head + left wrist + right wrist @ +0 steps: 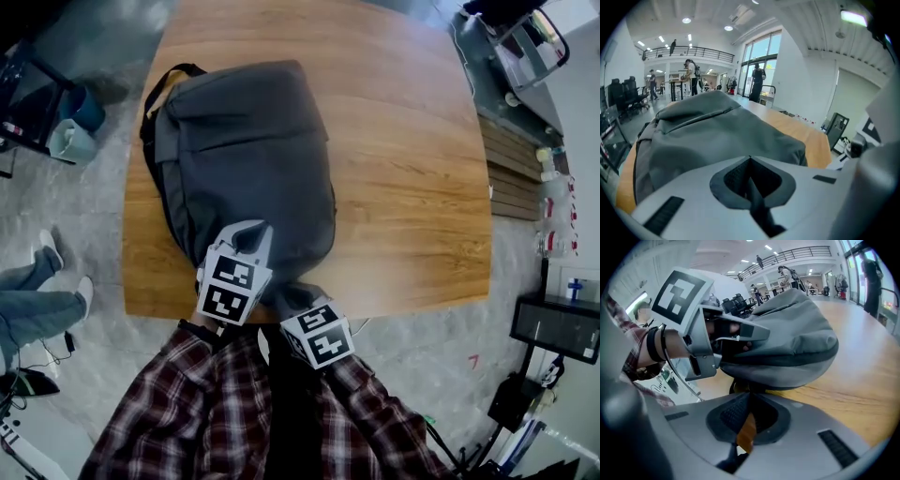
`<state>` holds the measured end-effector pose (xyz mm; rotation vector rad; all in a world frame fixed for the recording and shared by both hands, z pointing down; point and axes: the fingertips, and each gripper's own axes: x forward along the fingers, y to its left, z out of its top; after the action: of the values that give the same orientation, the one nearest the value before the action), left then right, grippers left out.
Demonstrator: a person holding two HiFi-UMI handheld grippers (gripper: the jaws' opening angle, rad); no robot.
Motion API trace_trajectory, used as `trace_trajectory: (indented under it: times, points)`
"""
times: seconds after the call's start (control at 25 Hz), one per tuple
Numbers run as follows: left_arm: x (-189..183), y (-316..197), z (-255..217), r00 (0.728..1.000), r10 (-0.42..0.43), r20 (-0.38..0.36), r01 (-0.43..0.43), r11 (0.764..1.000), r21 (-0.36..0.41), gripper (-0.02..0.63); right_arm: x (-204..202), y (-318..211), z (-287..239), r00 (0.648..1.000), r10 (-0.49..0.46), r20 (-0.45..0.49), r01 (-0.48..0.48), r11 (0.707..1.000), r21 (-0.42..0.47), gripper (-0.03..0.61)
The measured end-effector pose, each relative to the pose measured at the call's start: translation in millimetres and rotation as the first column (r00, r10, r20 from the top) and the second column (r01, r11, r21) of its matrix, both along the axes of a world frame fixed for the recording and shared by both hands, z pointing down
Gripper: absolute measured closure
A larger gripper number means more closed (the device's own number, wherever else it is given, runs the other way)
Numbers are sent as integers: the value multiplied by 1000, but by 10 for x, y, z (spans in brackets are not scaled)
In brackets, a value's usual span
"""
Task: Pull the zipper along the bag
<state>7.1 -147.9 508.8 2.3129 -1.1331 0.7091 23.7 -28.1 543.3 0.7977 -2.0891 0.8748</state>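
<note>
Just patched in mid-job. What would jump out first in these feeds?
A large grey backpack lies flat on the wooden table, filling its left half. Both grippers crowd the backpack's near end by the table edge. The left gripper sits on top of it and the right gripper noses in at its lower edge, each with jaws together.
</note>
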Motion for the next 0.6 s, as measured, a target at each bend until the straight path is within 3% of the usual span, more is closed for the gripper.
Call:
trace_trajectory:
  times: [0.16,0.28,0.6]
  points:
    - [27,79,2,997,59,55,-63,995,83,604,229,12,6,995,-43,-85,47,998,40,568]
    - [19,80,11,996,68,52,-72,994,87,604,503,-71,4,991,-41,-124,49,997,65,568]
    - [17,103,-4,994,102,49,-106,989,103,604,930,-423,-43,954,-117,-277,168,971,167,568]
